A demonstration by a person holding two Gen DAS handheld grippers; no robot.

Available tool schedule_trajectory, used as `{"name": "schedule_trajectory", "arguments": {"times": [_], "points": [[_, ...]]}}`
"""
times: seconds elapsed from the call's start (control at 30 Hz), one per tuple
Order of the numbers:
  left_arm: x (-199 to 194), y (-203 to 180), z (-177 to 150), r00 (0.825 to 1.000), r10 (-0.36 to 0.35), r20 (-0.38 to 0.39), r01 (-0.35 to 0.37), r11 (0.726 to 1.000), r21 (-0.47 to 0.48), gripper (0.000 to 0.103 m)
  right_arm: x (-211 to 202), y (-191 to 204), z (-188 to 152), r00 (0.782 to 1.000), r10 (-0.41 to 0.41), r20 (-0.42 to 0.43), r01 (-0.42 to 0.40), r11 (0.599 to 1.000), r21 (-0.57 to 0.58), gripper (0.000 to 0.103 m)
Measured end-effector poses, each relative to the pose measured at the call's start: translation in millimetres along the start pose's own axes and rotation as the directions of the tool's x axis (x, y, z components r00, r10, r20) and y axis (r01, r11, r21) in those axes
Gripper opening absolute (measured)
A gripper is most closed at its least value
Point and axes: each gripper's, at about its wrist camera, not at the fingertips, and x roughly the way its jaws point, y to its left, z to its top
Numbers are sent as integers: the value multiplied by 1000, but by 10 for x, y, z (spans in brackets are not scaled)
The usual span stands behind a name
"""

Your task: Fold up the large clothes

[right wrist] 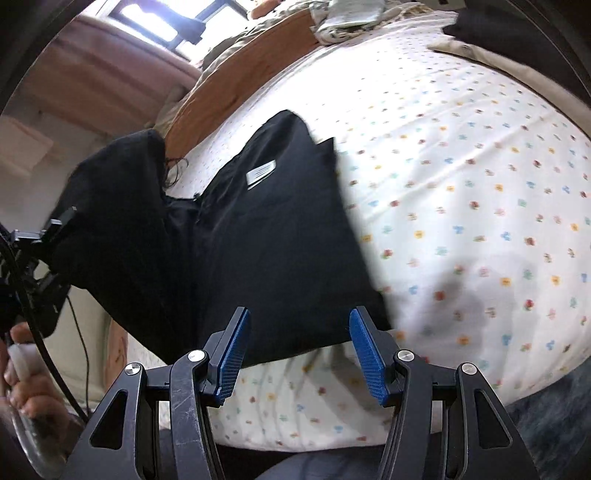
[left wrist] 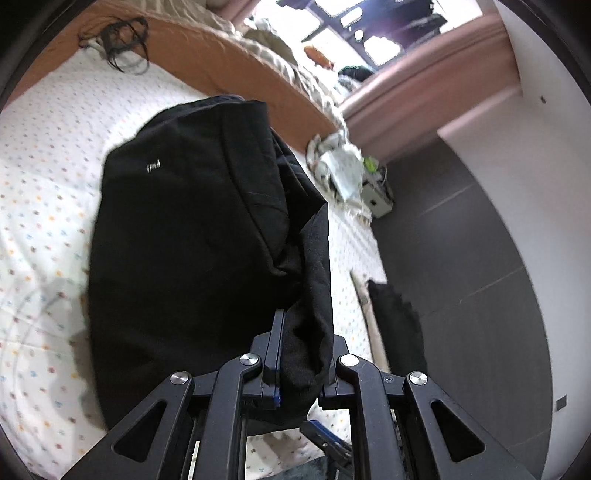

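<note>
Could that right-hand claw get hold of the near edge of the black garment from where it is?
Probably yes. The right gripper is open with nothing between its blue pads, and the black garment lies just ahead on the dotted bedsheet. Nothing blocks it; the left gripper pinches another part.

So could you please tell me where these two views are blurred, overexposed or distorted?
Left wrist view: the window is blown out white, the black garment shows almost no fold detail, and the fisheye bends the bed's edge. Right wrist view: the garment's edge against the dotted sheet is motion-smeared.
</note>
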Motion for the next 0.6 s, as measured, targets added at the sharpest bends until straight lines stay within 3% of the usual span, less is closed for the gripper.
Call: {"name": "schedule_trajectory", "arguments": {"times": [0.3,0.5,0.53,0.6], "points": [[932,-133,-370,980,27,-195,-21,999,34,12,-169,-307,57,999,-33,22,32,998,53,56],[1124,-154,-497,967,39,-252,-28,998,50,13,-202,-400,60,998,-58,24,56,995,77,56],[1124,-128,-489,966,37,-257,-28,999,37,14,-199,-406,55,998,-61,22,59,995,81,56],[1123,-89,-426,959,17,-284,-16,1000,4,27,-197,-410,48,998,-61,21,59,995,84,56]]}}
